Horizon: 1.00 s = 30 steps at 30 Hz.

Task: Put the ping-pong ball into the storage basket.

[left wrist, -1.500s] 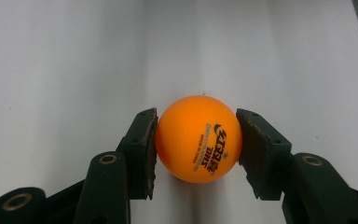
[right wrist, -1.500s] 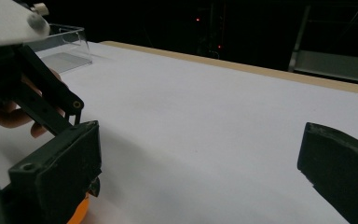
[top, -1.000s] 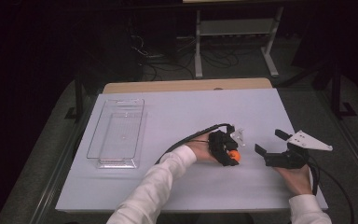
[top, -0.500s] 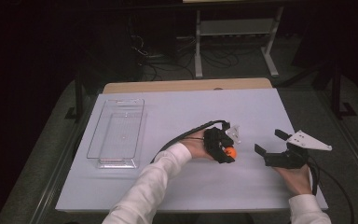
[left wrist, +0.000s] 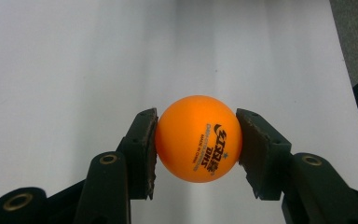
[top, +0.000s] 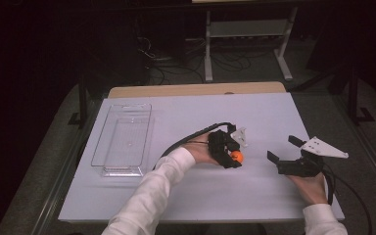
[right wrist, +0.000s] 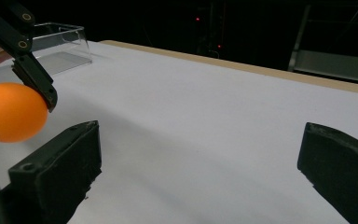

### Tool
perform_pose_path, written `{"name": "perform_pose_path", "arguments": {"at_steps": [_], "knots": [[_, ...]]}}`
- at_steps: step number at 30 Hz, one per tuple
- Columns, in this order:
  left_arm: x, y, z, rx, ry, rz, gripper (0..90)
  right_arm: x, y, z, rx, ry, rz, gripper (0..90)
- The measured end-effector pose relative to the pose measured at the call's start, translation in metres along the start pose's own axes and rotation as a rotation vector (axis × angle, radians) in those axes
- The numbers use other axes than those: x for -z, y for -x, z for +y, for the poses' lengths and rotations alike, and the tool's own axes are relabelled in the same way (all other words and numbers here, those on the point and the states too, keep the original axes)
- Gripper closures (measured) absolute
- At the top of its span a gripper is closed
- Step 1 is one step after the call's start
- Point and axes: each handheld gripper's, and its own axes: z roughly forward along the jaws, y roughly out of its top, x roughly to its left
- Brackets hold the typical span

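Observation:
An orange table-tennis ball (left wrist: 198,138) with dark print is clamped between the two pads of my left gripper (left wrist: 196,144), raised a little off the white table. From above, the ball (top: 236,156) sits at the tip of that gripper (top: 233,157), near the table's middle. My right gripper (top: 284,150) rests low on the right side of the table, its jaws wide apart with nothing between them. In the right gripper view the ball (right wrist: 10,112) hangs at the far left, in front of my right gripper (right wrist: 200,163).
A clear plastic tray (top: 122,139) stands empty at the left of the white table (top: 186,196); it also appears in the right gripper view (right wrist: 56,44). Behind the table are a wooden edge (top: 196,89), a metal rack and cables on the floor.
My left gripper has lifted slightly and shifted up and left on the table with the ball in it. The right gripper has stayed put.

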Motion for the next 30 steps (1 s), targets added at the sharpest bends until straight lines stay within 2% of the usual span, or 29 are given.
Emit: {"name": "perform_pose_path", "arguments": {"at_steps": [11,16,30], "knots": [[0.013,0.0,-0.004,0.004,-0.013,0.017,51.2,-0.001,-0.001,0.0,0.002,-0.006,0.003,0.0],[0.021,0.0,-0.007,0.018,-0.008,0.023,51.2,-0.001,-0.001,0.0,0.004,-0.006,0.003,0.0],[0.04,0.0,-0.011,0.016,-0.022,0.047,51.2,-0.003,-0.002,-0.001,0.016,-0.022,0.007,0.0]]}}
